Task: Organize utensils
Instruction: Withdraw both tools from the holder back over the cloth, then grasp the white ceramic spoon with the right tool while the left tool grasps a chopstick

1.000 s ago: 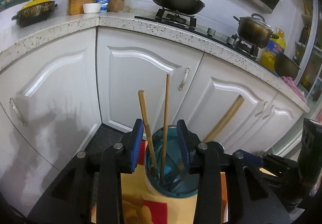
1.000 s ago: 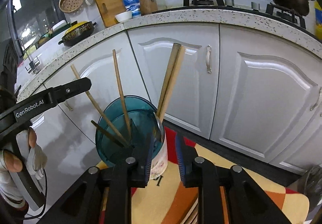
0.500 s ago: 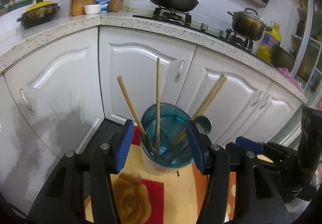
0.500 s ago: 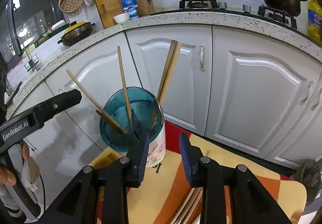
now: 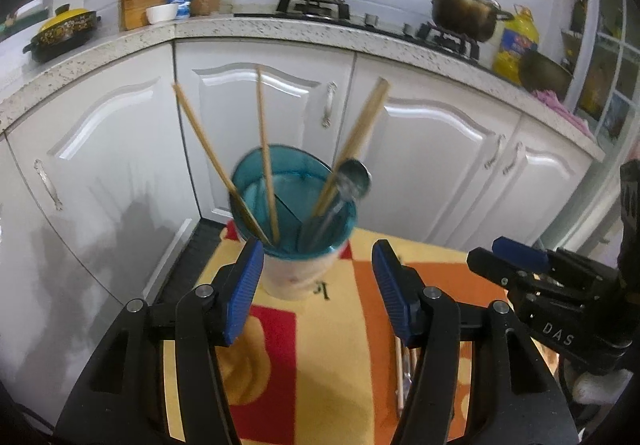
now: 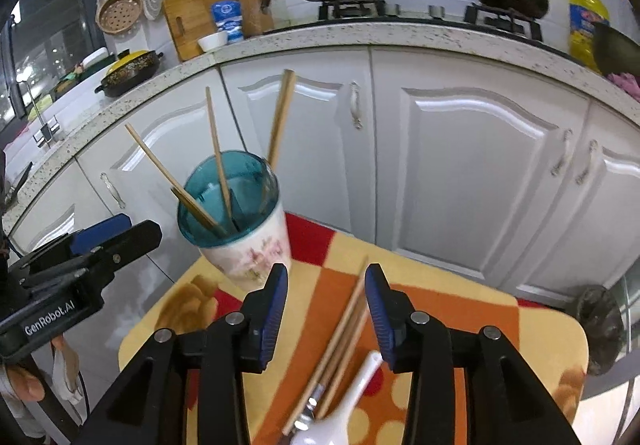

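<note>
A white floral utensil holder (image 5: 296, 273) with a teal insert stands at the far edge of a patterned mat (image 5: 340, 345). Several wooden chopsticks (image 5: 264, 149) and a metal spoon (image 5: 354, 177) lean in it. My left gripper (image 5: 318, 265) is opening wide; the holder's base stands between its tips, untouched. In the right wrist view the holder (image 6: 248, 241) is ahead to the left. My right gripper (image 6: 326, 277) is opening with nothing gripped. Loose chopsticks (image 6: 344, 325) and a white spoon (image 6: 352, 385) lie on the mat below it.
White cabinet doors (image 6: 460, 173) curve close behind the mat. On the speckled counter (image 5: 280, 29) are a stove with a pan and a pot, a knife block and a cutting board. A small fan (image 6: 600, 329) stands right of the mat. A person's hand (image 6: 24, 385) is at lower left.
Both grippers have drawn back from the holder, which now looks smaller and farther. The left jaws have spread wide off its sides. The right jaws have widened, and loose utensils have come into view.
</note>
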### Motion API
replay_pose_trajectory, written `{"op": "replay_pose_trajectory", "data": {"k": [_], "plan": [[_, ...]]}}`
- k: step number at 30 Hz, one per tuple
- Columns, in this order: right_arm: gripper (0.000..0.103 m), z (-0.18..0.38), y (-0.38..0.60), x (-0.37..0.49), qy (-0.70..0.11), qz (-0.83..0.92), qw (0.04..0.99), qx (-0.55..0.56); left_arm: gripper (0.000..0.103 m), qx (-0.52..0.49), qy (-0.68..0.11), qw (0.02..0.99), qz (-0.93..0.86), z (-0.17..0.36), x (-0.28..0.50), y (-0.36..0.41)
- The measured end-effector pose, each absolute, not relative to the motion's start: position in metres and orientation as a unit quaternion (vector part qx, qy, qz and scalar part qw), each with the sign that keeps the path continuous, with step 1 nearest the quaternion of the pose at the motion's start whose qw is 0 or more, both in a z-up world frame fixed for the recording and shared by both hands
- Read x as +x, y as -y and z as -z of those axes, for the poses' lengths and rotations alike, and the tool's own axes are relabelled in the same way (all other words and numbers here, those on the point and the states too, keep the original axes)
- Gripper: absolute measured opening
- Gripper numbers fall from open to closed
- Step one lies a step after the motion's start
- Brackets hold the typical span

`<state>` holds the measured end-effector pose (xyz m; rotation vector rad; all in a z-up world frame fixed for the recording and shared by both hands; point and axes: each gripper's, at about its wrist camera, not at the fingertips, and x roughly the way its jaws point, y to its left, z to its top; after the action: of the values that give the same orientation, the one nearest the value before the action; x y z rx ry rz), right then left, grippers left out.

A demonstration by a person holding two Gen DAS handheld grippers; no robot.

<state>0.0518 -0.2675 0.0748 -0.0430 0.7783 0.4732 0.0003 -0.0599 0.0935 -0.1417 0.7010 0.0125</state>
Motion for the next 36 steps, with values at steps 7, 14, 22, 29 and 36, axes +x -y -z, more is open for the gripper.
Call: {"op": "replay_pose_trajectory", "data": {"k": [7,14,22,29,36], "plan": [[0.04,-0.063,0.29,0.041,-0.391,-0.206,0.897,-0.011,0.056,-0.045,-0.353,0.935,0.006,-0.081,-0.007,0.085],[0.04,-0.053,0.302,0.04,-0.404,-0.194,0.894,-0.009,0.056,-0.037,-0.362,0.931,0.009,-0.071,-0.006,0.096],[0.041,-0.032,0.304,0.047,-0.433,-0.19,0.881,-0.014,0.056,-0.05,-0.388,0.92,0.017,-0.05,0.0,0.093],[0.041,0.022,0.305,0.063,-0.509,-0.192,0.839,0.007,0.056,-0.059,-0.42,0.905,0.013,-0.025,0.004,0.083],[0.025,0.057,0.294,0.079,-0.544,-0.197,0.815,0.022,0.056,-0.061,-0.447,0.892,0.028,-0.005,0.013,0.089]]}}
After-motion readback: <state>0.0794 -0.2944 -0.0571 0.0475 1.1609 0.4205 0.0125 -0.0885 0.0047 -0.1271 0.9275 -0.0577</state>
